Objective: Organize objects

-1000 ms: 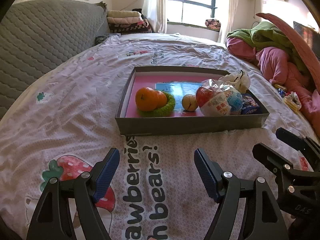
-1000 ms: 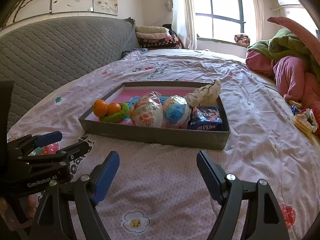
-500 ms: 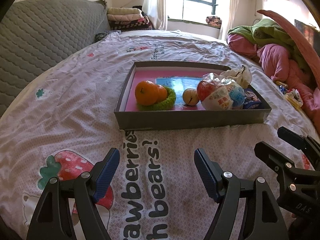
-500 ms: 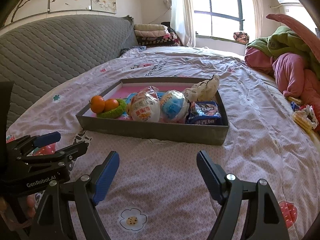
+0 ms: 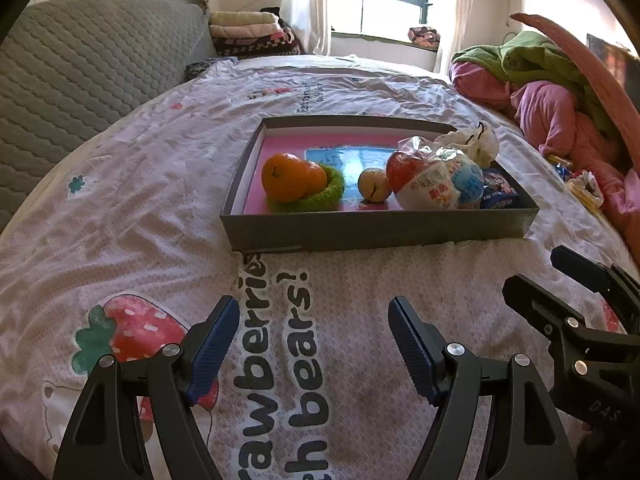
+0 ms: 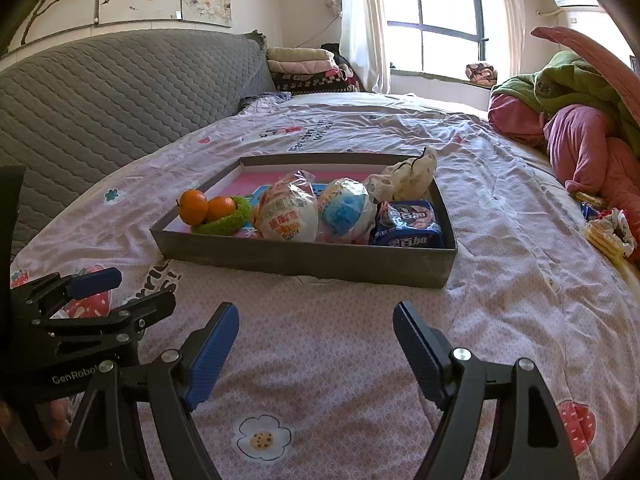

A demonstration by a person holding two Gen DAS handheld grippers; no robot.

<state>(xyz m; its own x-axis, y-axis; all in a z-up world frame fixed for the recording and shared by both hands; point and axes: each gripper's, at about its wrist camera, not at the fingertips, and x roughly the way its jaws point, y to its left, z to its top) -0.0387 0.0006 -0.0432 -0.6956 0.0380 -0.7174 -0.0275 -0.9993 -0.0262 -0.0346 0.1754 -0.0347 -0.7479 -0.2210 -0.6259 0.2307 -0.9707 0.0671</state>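
Observation:
A grey tray [image 5: 380, 230] [image 6: 304, 258] lies on the bed. It holds two oranges [image 5: 286, 177] [image 6: 194, 207] in a green ring [image 5: 320, 200], a small pale ball [image 5: 374, 185], a red-and-white wrapped egg [image 5: 424, 188] [image 6: 290, 212], a blue wrapped egg [image 6: 346, 210], a blue biscuit pack [image 6: 408, 225] and a white cloth item [image 6: 406, 176]. My left gripper [image 5: 314, 344] is open and empty, short of the tray. My right gripper [image 6: 316, 350] is open and empty too. Each gripper shows at the edge of the other's view.
The bed sheet [image 5: 140, 220] is pink-white with strawberry prints. A grey quilted headboard [image 6: 100, 96] stands at the left. Pink and green bedding [image 6: 568, 120] is piled at the right, with small packets [image 6: 608, 232] beside it. Folded blankets [image 6: 304, 68] lie by the window.
Both grippers have drawn back slightly and tilted up; the tray sits a little farther and lower in both views. Both stay open and empty.

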